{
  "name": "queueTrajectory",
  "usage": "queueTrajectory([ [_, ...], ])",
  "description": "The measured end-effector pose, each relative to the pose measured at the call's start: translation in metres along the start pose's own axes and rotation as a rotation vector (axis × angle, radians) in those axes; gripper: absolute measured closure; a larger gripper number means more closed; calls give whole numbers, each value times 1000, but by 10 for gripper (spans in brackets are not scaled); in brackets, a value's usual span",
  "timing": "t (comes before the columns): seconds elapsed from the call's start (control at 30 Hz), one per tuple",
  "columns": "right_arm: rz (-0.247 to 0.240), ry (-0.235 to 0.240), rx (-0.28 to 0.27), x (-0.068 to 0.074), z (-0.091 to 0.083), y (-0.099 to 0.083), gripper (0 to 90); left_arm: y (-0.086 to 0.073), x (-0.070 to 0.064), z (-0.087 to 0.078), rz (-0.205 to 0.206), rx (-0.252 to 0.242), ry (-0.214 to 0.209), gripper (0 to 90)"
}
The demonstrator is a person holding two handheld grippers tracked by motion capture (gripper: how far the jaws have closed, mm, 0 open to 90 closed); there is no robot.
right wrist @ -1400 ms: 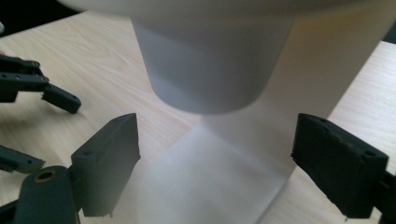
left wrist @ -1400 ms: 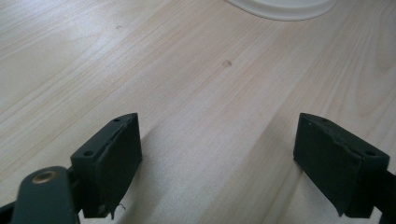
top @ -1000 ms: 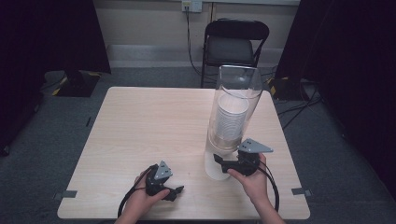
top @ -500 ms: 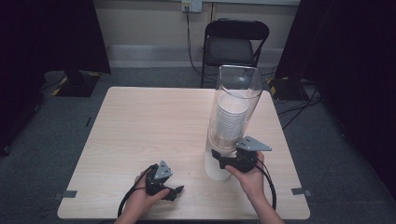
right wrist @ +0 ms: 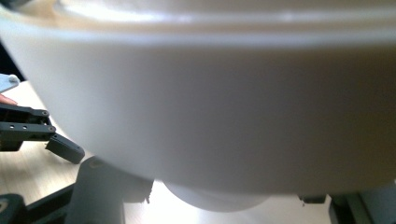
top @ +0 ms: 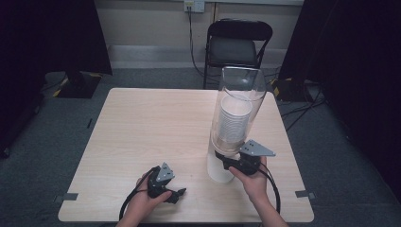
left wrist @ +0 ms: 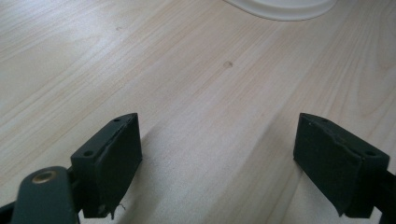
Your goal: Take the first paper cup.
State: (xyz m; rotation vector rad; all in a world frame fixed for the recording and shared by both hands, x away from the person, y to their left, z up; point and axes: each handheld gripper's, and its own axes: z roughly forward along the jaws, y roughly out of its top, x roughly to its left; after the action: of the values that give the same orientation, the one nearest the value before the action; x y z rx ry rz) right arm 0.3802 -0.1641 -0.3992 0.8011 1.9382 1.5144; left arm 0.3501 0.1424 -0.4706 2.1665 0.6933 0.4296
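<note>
The high view is evenly lit on the pale worktop (top: 156, 127), with dark surroundings. In the left gripper view, soft shadows lie beneath sharply focused tongs (left wrist: 233, 158). In the right gripper view, the white dispenser (right wrist: 210, 107) is blurred, too close for focus.

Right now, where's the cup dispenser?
In the high view the cup dispenser stands on the table's right half, toward the near edge, with the right gripper at its base.

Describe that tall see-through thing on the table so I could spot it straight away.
On the wooden table, look to its right side, in front of the black chair. There stands a clear tube on a white base, with a stack of white cups inside; nothing else on the table stands as tall.
</note>
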Motion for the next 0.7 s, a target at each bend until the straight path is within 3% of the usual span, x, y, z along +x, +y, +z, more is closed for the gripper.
queueTrajectory([
  [0.33, 5, -15, -31, 1, 1, -4, 359, 0, 1, 0, 5, 10, 2, 148],
  [0.7, -2, -16, -12, 1, 1, -3, 361, 1, 1, 0, 8, 10, 1, 148],
])
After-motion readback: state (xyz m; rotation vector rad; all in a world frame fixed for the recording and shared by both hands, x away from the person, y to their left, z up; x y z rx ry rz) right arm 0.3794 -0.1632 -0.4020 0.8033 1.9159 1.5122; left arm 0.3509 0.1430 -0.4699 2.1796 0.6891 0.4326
